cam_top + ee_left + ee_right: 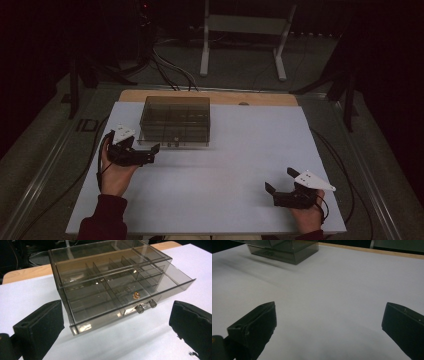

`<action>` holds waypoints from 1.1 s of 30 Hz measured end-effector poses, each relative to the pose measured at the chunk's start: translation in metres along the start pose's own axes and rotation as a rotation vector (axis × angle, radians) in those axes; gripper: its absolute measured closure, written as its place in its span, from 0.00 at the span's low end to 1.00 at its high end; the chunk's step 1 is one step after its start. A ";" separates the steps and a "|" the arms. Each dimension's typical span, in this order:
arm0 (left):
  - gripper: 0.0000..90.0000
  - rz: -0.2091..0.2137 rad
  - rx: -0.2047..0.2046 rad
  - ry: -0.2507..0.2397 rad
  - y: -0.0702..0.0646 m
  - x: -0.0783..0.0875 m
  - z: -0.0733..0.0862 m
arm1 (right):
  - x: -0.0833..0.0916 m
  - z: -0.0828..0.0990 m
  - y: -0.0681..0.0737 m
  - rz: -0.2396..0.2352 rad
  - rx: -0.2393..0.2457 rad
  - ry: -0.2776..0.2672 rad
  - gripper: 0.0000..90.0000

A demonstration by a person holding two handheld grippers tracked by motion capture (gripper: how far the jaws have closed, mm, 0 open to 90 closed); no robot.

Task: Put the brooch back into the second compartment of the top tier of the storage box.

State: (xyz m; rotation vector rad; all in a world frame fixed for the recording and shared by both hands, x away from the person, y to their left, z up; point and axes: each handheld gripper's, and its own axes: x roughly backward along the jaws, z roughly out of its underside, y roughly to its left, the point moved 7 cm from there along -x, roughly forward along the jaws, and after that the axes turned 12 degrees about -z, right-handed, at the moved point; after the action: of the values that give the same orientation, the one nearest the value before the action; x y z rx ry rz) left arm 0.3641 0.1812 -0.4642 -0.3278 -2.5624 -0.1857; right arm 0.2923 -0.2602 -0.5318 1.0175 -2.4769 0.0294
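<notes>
The right gripper is hovering near the person over bare white surface, fingers spread wide and empty. Farther off, the left gripper, fingers likewise parted, is facing the smoked-plastic drawer organizer. Its own view is revealing a small gold item inside a compartment behind two knobs.

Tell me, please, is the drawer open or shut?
Slightly open: in the left gripper view the drawer front juts out past the box frame.
</notes>
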 end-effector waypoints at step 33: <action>0.01 0.047 -0.020 -0.070 -0.010 0.010 0.050 | -0.001 0.000 0.001 -0.005 0.005 0.000 0.00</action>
State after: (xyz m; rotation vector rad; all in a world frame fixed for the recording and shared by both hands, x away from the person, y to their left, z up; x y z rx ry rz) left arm 0.3285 0.1835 -0.5015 -0.4088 -2.6205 -0.1851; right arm 0.2919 -0.2592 -0.5321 1.0262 -2.4752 0.0341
